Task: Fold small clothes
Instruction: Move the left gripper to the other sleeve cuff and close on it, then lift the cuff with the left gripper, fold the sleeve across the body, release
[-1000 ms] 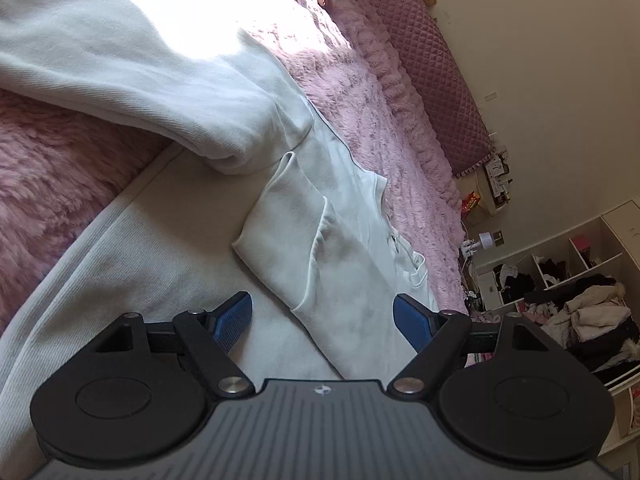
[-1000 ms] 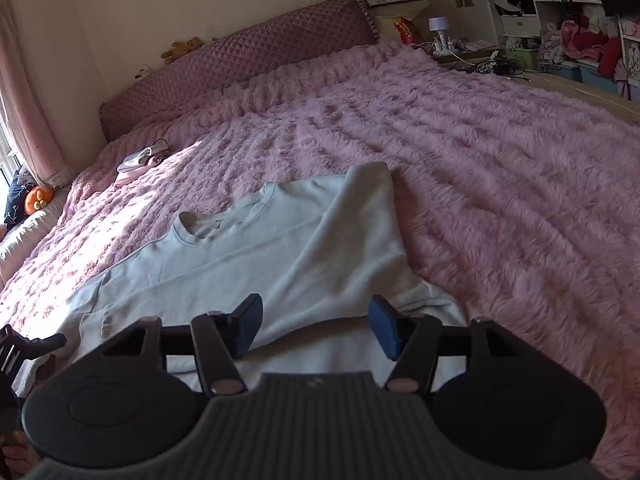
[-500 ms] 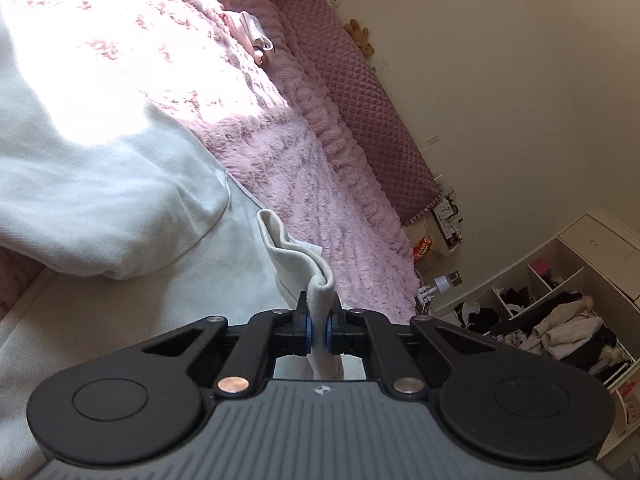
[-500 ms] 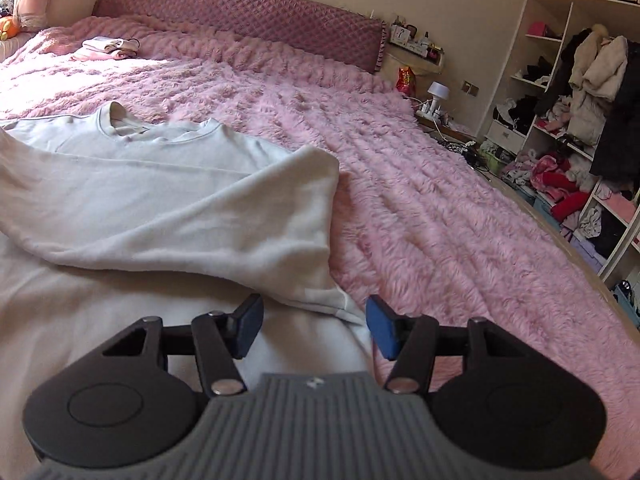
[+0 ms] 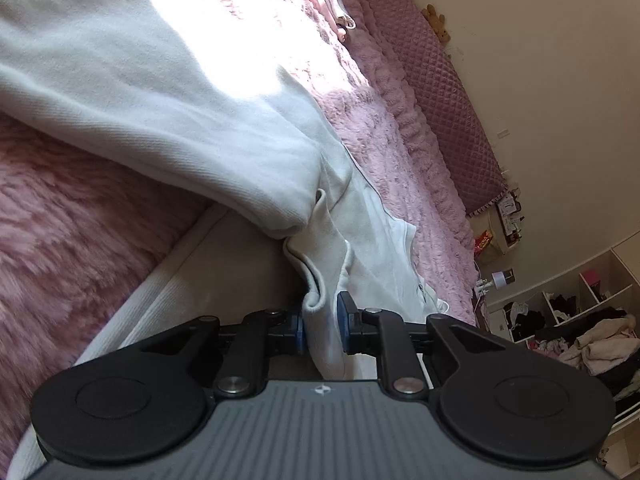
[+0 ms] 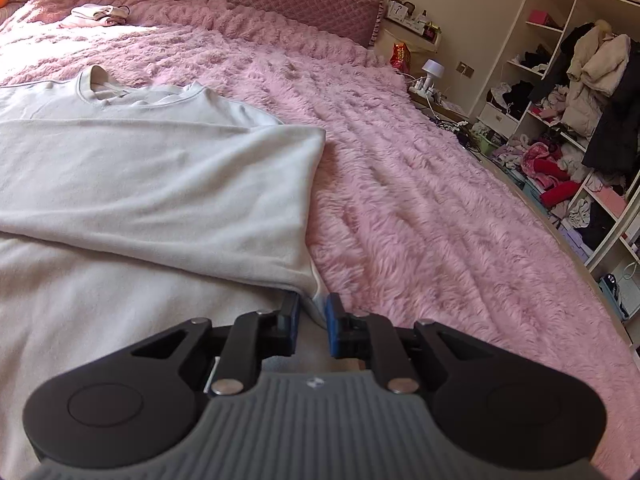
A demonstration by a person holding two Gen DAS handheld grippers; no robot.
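While both grippers pinch cloth, details by label:

Writing: none legible; a small card on the bedside shelf [image 6: 416, 28] may show a "7", too small to be sure; red snack bag [image 6: 401, 57] has print I cannot read.

Left gripper [image 5: 321, 326]: blue-padded fingers nearly closed, clamped on a bunched cuff-like fold of the pale cream long-sleeved sweatshirt [image 5: 160, 128]; cloth fills the gap between the pads.

Right gripper [image 6: 311, 320]: blue pads narrowly apart, pinching the lower corner of the sweatshirt [image 6: 160, 184] where a folded-over panel meets the layer beneath.

Garment place: spread flat on the fluffy pink bed cover [image 6: 420, 200], near its front edge in the right view.

Garment look: off-white, soft knit, ribbed round neckline [image 6: 94, 88] with a tag inside, one sleeve or side folded across the body, ribbed hem band [image 5: 152, 304] along the left-view edge; part of it is blown out by sunlight in the left view.

Left view only: small brown teddy bear [image 5: 438, 24] atop the mauve quilted headboard [image 5: 440, 100]; thick folded sleeve lying over the held fold.

Right view only: neckline, open white shelves stuffed with clothes [image 6: 572, 128], white mushroom lamp [image 6: 434, 68].

Both views: small folded pale clothes pile [image 6: 100, 14] far up the bed.
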